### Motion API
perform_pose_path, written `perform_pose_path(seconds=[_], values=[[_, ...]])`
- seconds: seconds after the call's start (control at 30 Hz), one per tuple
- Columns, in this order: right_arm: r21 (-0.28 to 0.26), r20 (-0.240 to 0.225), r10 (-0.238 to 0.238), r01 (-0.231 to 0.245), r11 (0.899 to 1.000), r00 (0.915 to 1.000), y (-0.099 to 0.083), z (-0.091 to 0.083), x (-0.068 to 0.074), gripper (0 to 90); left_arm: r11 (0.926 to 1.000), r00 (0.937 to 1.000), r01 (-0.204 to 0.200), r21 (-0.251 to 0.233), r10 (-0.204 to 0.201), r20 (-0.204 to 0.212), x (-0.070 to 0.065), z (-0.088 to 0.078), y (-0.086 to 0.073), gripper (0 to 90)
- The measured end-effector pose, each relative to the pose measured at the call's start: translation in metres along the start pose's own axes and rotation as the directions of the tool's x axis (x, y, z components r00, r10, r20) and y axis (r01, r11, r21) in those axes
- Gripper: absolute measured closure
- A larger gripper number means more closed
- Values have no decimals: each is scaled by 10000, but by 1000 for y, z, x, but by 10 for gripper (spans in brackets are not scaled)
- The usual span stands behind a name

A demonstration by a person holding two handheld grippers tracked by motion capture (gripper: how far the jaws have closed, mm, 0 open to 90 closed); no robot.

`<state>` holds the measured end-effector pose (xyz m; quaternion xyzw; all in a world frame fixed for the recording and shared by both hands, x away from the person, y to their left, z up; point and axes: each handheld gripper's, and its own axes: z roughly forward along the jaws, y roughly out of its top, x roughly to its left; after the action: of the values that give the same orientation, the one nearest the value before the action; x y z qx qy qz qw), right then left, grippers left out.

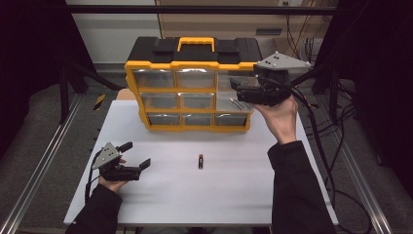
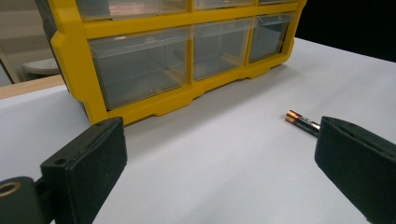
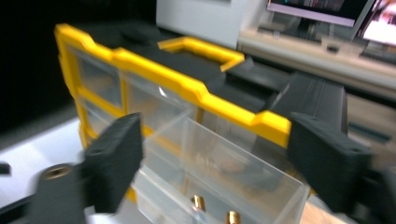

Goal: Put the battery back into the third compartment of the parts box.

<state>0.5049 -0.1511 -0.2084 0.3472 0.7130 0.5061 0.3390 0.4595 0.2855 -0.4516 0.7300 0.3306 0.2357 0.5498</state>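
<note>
We have the top right drawer (image 3: 219,172) of the yellow organizer (image 1: 190,90) pulled out, and our right claw (image 1: 238,89) hangs just in front of it, jaws released and holding nothing. Our left claw (image 1: 136,156) rests on the table (image 1: 160,195), jaws spread and empty. The battery (image 1: 200,161) lies just ahead of it, to its right. Next, we judge, the left claw must straddle and clench the battery.
</note>
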Motion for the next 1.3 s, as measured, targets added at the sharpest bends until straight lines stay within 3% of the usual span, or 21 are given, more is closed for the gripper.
perform_pose_path(seconds=[0.07, 0.2, 0.47, 0.63, 0.9, 1.3], values=[[-482, -20, 57, -58, 9988, 10000, -4, -10, 5, 95, 10000, 10000, 4, 11, -4, -1, 0, 0, 0, 16], [-671, -216, 270, -284, 9973, 9994, -15, -23, 13, 21, 10000, 10000, -1, 18, 1, -7, 0, 0, 0, 16], [-837, -326, 362, -388, 9957, 9988, -46, -39, 29, 4, 10000, 10000, -10, 12, 10, -3, 0, 0, 0, 16], [-834, -544, 655, -699, 9941, 9964, -69, -44, 37, 4, 10000, 10000, -18, 9, 18, -13, -1, 0, 0, 16], [-430, -823, 976, -1014, 9939, 9918, -102, -35, 46, 4, 10000, 10000, -14, 30, 14, -4, -1, 0, 0, 16], [627, -1352, 1315, -1239, 9903, 9821, -140, -2, 67, 4, 10000, 10000, -18, 33, 18, 14, -1, 0, 0, 16]])
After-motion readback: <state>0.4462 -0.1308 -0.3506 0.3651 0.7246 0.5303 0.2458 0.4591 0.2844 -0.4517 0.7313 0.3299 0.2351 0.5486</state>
